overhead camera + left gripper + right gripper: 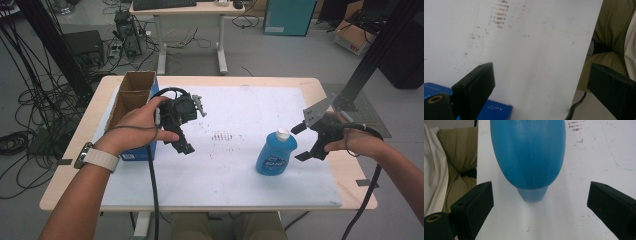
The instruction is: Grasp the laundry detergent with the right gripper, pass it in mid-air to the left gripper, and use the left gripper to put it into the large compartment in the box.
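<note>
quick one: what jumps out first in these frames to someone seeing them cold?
The blue bottle with a white cap, standing upright on the white mat right of centre. The right gripper sits beside it with jaws wide open, the bottle ahead between them and not gripped. At the left, the left gripper hangs open next to an open cardboard box at the mat's left edge.

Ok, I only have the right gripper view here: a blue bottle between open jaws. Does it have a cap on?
Observer: Yes, in the high view the bottle has a white cap.
Operator: What is the left gripper doing?
Observer: The left gripper is open over the mat, holding nothing.
Operator: Anything else around?
Observer: An open cardboard box at the far left, beside the left hand.
</note>
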